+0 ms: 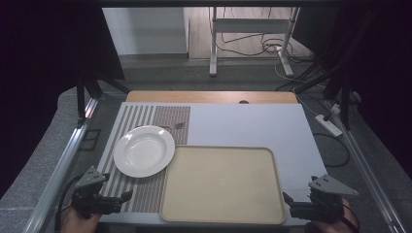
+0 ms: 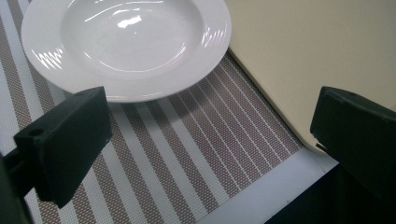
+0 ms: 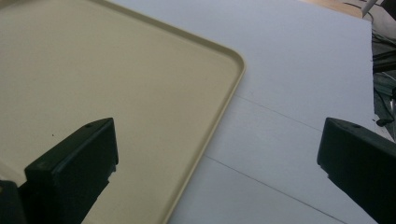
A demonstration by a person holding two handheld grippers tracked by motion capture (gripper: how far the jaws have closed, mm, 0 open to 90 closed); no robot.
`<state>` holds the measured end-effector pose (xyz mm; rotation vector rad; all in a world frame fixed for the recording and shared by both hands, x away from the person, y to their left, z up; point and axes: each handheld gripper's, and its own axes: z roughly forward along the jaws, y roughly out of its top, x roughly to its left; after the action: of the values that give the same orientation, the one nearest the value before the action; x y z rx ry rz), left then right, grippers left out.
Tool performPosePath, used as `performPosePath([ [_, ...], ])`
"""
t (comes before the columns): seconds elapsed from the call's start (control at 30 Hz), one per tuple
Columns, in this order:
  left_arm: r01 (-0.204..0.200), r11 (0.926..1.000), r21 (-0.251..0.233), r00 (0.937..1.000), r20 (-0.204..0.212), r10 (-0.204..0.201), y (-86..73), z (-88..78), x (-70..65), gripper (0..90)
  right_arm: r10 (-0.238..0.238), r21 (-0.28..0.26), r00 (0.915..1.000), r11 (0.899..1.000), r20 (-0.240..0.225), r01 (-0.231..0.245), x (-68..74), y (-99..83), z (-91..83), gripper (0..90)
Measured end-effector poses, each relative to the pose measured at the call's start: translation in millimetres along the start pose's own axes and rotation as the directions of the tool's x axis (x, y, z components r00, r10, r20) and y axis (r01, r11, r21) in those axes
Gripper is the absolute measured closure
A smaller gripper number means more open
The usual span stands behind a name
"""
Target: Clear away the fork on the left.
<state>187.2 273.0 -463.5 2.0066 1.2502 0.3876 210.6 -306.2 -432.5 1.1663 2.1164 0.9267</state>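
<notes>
Black two-jaw tongs [image 1: 127,195] with grey three-cornered top plates, trailing cables.

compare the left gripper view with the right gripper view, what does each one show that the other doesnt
The left gripper view alone has the white plate resting on the striped placemat. The right gripper view alone has a wide stretch of bare white table surface and cables at its far edge. Both share the beige tray, and each looks past its own open black jaws with nothing between them.
</notes>
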Motion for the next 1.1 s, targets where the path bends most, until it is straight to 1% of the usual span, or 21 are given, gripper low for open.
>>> performPosePath([
  [0.2, 0.008, 0.9999, 0.016, 0.9998, 0.019, -0.008, 1.7, 1.5, 1.9, 0.0, -0.004, 0.003, 1.0, 1.0, -0.001, 0.004, 0.3, 0.0, 0.4, 0.0],
  [0.27, 0.009, 0.9998, 0.016, 0.9997, 0.021, -0.009, 2.0, 1.8, 2.1, 0.0, -0.005, 0.004, 1.0, 1.0, 0.0, 0.005, 0.5, 0.1, 0.4, 0.0],
  [0.3, 0.006, 0.9999, 0.009, 0.9997, 0.025, -0.007, 2.9, 2.5, 2.6, 0.0, -0.007, 0.006, 1.0, 1.0, 0.001, 0.007, 0.7, 0.2, 0.5, 0.0],
  [0.37, 0.005, 1.0, 0.008, 0.9997, 0.025, -0.006, 3.8, 3.5, 2.7, 0.0, -0.008, 0.007, 1.0, 1.0, 0.0, 0.008, 0.8, 0.3, 0.5, 0.0],
  [0.43, -0.01, 0.9998, 0.017, 0.9996, 0.026, 0.009, 5.9, 7.1, 2.0, 0.0, -0.01, 0.008, 1.0, 1.0, 0.0, 0.01, 1.2, 0.4, 0.6, 0.0],
  [0.47, -0.01, 0.9998, 0.017, 0.9996, 0.026, 0.009, 5.9, 7.1, 2.0, 0.0, -0.01, 0.008, 1.0, 1.0, 0.0, 0.01, 1.2, 0.4, 0.6, 0.0],
  [0.6, -0.035, 0.9988, 0.035, 0.9993, 0.013, 0.035, 8.2, 10.3, 0.0, 0.0, -0.014, 0.008, 0.9999, 1.0, 0.0, 0.014, 1.6, 0.5, 1.1, 0.0],
  [0.7, -0.042, 0.9985, 0.036, 0.9991, 0.006, 0.041, 9.0, 11.0, 0.0, 0.0, -0.015, 0.009, 0.9999, 1.0, -0.001, 0.015, 1.7, 0.4, 1.1, 0.0],
  [0.8, -0.045, 0.9982, 0.039, 0.999, 0.008, 0.045, 9.3, 11.8, 0.8, 0.0, -0.019, 0.011, 0.9998, 1.0, -0.001, 0.019, 1.9, 0.5, 1.1, 0.0],
  [0.83, -0.041, 0.9981, 0.046, 0.9991, 0.009, 0.041, 10.1, 12.6, 2.0, 0.0, -0.02, 0.012, 0.9998, 1.0, -0.001, 0.02, 2.1, 0.5, 1.2, 0.0],
  [0.97, -0.039, 0.9981, 0.048, 0.9992, 0.01, 0.039, 12.4, 14.3, 2.9, 0.0, -0.024, 0.014, 0.9997, 1.0, -0.001, 0.024, 2.7, 0.6, 1.6, 0.0],
  [1.1, -0.039, 0.9981, 0.048, 0.9992, 0.009, 0.039, 19.6, 20.2, 4.7, 0.0, -0.03, 0.02, 0.9995, 0.999, -0.001, 0.03, 3.0, 0.7, 2.0, 0.0],
])
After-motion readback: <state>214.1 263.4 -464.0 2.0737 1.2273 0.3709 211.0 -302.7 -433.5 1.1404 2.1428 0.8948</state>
